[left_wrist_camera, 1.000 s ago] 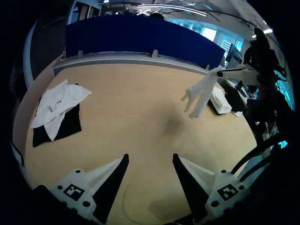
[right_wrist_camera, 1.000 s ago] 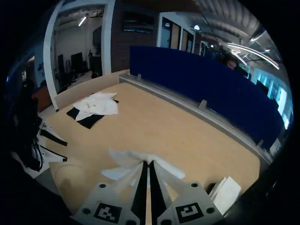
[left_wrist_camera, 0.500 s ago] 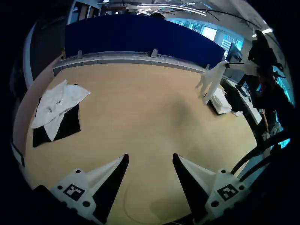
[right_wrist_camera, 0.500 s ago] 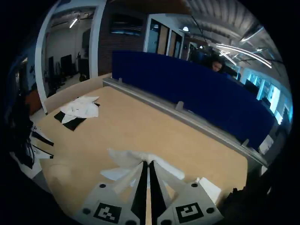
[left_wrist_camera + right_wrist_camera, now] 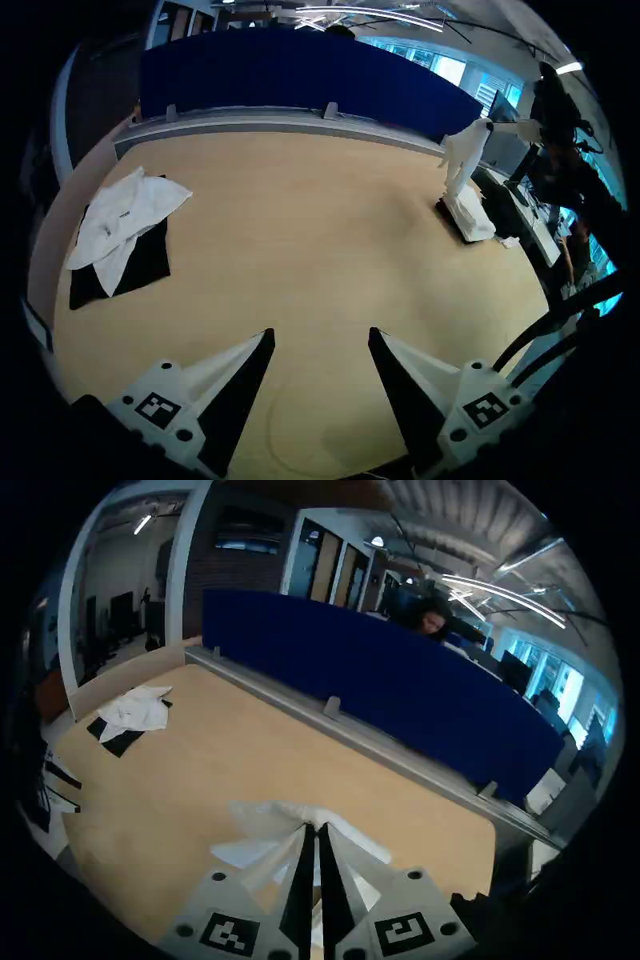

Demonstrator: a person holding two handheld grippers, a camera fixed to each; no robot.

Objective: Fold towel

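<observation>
Wide wooden worktop point(image 5: 304, 224), and along its far edge stands the long blue divider point(image 5: 304, 76). At the far left lies a rumpled white cloth point(image 5: 124, 212) on top of a black cloth point(image 5: 148, 268). Over at the right edge sits a folded white stack point(image 5: 472, 222).

Now the towel point(image 5: 462, 156): in the left gripper view it hangs in a bunched strip from the right claw point(image 5: 490, 124), straight above that stack. Its lower end reaches the stack, but contact is too close to call. In the right gripper view, the right claw point(image 5: 314, 828) is pinched tight on the towel point(image 5: 268, 818), with cloth flaring out on both sides of the tips.

The left claw point(image 5: 320, 336) sits low over the near edge, spread wide and holding nothing.

A second ago the towel dangled out over bare wood; it has since swung right and risen over the stack. The left claw hasn't budged.
</observation>
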